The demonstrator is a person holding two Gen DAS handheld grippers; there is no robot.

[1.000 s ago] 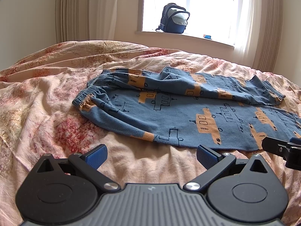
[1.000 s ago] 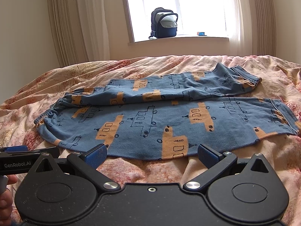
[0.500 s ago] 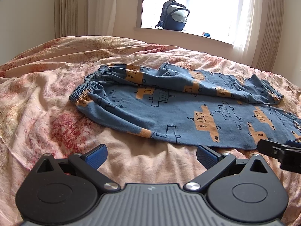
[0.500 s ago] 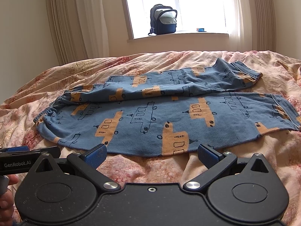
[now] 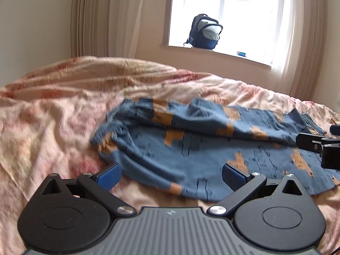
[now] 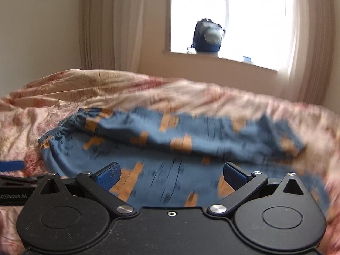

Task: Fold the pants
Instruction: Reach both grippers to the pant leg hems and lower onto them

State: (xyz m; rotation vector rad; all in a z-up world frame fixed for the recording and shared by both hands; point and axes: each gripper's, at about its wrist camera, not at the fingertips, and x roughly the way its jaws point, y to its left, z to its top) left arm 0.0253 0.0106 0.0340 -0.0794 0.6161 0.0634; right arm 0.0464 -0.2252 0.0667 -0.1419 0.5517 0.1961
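Blue pants (image 5: 208, 148) with orange and black prints lie spread on the bed, waistband to the left, legs running right; they also show in the right wrist view (image 6: 170, 148), blurred. My left gripper (image 5: 171, 175) is open and empty, low over the near edge of the pants by the waist end. My right gripper (image 6: 171, 175) is open and empty, low over the near leg. The right gripper's body shows at the right edge of the left wrist view (image 5: 318, 146).
A pink floral bedspread (image 5: 53, 123) covers the bed. A dark blue backpack (image 5: 205, 33) stands on the windowsill, with curtains at both sides. A small blue object (image 5: 241, 53) lies on the sill.
Both grippers have dropped lower and moved in toward the pants, and the right one has swung left. Both views are now motion-blurred. Both stay open.
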